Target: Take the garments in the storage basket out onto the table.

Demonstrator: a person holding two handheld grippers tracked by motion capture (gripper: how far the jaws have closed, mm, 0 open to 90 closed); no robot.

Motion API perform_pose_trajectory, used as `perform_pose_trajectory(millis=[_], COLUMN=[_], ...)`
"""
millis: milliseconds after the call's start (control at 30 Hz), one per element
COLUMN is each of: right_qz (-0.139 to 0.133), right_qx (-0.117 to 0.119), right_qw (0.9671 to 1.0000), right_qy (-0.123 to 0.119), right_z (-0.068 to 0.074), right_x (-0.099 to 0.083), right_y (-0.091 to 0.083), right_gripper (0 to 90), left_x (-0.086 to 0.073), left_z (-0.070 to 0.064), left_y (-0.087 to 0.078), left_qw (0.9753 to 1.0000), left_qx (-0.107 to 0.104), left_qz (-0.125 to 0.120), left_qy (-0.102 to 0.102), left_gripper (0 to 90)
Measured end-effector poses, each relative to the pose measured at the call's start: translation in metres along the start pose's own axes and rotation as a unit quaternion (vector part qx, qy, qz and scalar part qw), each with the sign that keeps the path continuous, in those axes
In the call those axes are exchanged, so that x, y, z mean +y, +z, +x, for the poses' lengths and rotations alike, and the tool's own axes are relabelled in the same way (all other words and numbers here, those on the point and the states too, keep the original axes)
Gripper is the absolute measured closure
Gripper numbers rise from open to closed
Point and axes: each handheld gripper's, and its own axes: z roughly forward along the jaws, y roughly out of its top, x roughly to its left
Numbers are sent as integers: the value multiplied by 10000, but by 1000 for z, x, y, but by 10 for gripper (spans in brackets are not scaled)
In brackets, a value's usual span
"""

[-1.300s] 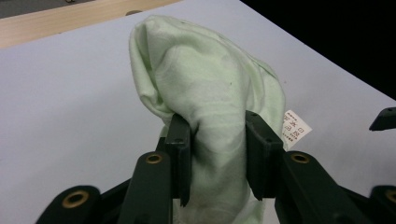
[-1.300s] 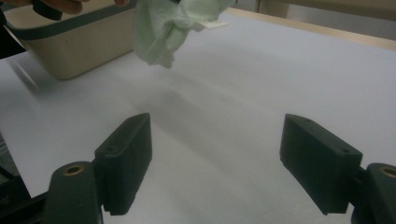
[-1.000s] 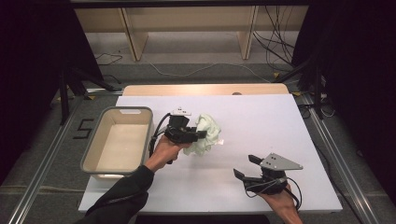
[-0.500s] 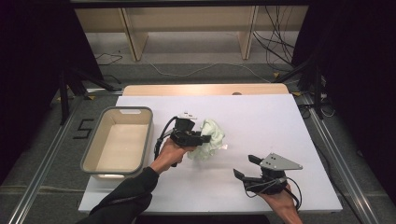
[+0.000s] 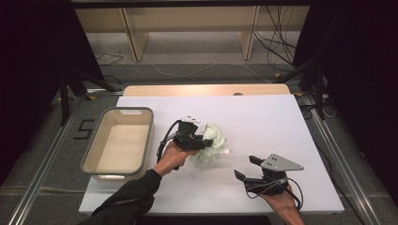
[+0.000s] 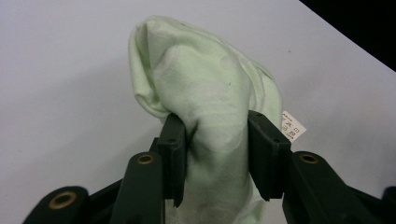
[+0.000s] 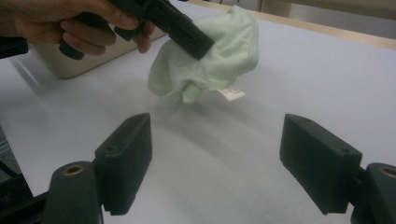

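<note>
A crumpled pale green cloth (image 5: 212, 142) with a small white label (image 6: 293, 128) hangs bunched just above the white table (image 5: 263, 117). My left gripper (image 5: 202, 141) is shut on it, the jaws pinching a fold of the cloth (image 6: 205, 93) between them. From the right gripper view the cloth (image 7: 210, 60) hangs from the left gripper (image 7: 187, 35), lifted off the table. Near the table's front right, my right gripper (image 5: 248, 168) stands open with nothing between its jaws, a short way from the cloth.
A beige rectangular bin (image 5: 119, 143) with a grey rim sits on the table's left side, next to the left hand. A wooden board (image 5: 206, 90) borders the table's far edge. Cables (image 5: 277, 51) lie on the floor beyond.
The left gripper has carried the cloth a little to the right and toward the front of the table. The right gripper has stayed in place, open.
</note>
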Motion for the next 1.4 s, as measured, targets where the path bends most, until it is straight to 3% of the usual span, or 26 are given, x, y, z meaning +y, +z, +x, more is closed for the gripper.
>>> perform_pose_trajectory(millis=[500,667,900,1400], right_qz=[20,20,-7,-3], right_qx=[0,1,8,19], right_qw=[10000,10000,10000,10000], right_qy=[9,3,3,2], right_z=[1,1,1,1], right_x=[0,0,0,0], right_y=[0,0,0,0], right_gripper=[261,262,263,263], left_x=[-6,-7,-2,1], left_z=[2,3,5,5], left_y=[9,12,3,-15], left_qw=[9997,9997,9998,10000], left_qx=[148,83,45,68], left_qz=[168,248,115,-44], left_qy=[61,-25,-128,-53], left_gripper=[544,421,272,231])
